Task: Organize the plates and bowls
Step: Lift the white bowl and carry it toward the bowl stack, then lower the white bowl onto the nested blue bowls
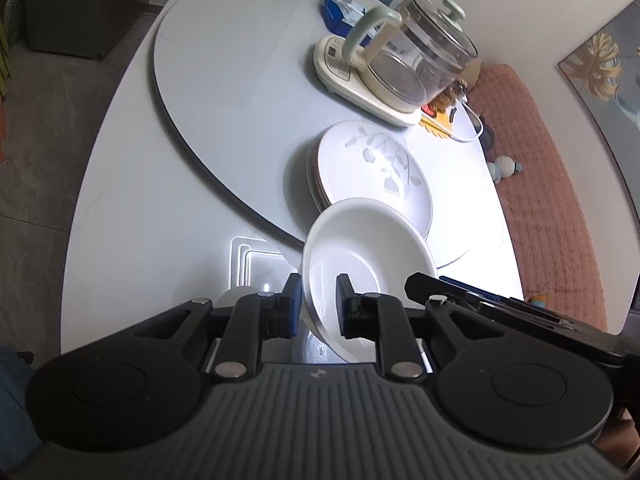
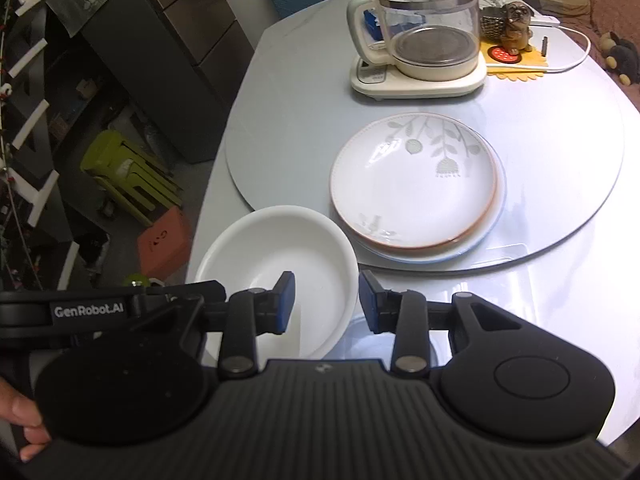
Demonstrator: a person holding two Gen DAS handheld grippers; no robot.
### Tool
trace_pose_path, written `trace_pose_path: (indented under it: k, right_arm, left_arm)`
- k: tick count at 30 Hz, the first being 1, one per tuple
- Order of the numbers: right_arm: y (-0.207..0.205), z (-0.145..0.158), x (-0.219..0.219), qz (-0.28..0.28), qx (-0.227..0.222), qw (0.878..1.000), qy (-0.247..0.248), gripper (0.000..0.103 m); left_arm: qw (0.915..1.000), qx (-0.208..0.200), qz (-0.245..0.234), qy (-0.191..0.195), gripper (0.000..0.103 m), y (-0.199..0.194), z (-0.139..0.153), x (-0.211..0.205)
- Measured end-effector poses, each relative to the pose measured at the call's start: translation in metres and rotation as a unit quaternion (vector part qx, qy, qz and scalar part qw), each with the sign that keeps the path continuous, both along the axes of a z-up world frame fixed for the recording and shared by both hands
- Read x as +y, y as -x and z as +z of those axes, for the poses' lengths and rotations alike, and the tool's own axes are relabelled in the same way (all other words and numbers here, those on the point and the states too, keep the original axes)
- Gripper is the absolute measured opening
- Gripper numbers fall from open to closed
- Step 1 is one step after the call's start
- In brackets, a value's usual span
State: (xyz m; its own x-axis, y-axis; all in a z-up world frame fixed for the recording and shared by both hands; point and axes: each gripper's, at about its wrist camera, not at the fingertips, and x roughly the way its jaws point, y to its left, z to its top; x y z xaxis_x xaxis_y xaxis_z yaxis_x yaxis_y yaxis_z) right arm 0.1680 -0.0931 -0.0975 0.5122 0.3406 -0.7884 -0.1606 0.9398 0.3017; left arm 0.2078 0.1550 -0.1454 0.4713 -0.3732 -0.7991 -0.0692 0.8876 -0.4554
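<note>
My left gripper is shut on the rim of a plain white bowl and holds it tilted above the table, near a stack of leaf-patterned plates. In the right wrist view the same white bowl is at the table's near left, with the left gripper's arm reaching it from the left. My right gripper is open; its jaws straddle the bowl's right rim without closing. The plate stack sits on the turntable just beyond.
A glass kettle on a cream base stands at the back of the grey turntable. A yellow mat with a figurine and a white cable lie behind. The table edge drops to the floor on the left.
</note>
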Motion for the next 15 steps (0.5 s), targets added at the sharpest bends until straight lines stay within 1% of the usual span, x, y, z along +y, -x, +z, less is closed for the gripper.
trace_pose_path:
  k: [2, 6, 15]
  right_arm:
    - [0.004, -0.005, -0.004, -0.004, 0.001, 1.000, 0.005, 0.038]
    - [0.012, -0.019, -0.013, -0.018, 0.021, 1.000, 0.010, 0.038]
    - [0.027, -0.039, -0.024, -0.041, 0.041, 0.998, 0.022, 0.038]
  left_arm:
    - [1.0000, 0.006, -0.006, -0.001, 0.021, 0.000, -0.006, -0.006]
    - [0.9995, 0.022, -0.021, -0.003, 0.021, 0.001, -0.018, -0.017]
    - [0.9974, 0.048, -0.054, -0.008, 0.021, 0.000, -0.040, -0.036]
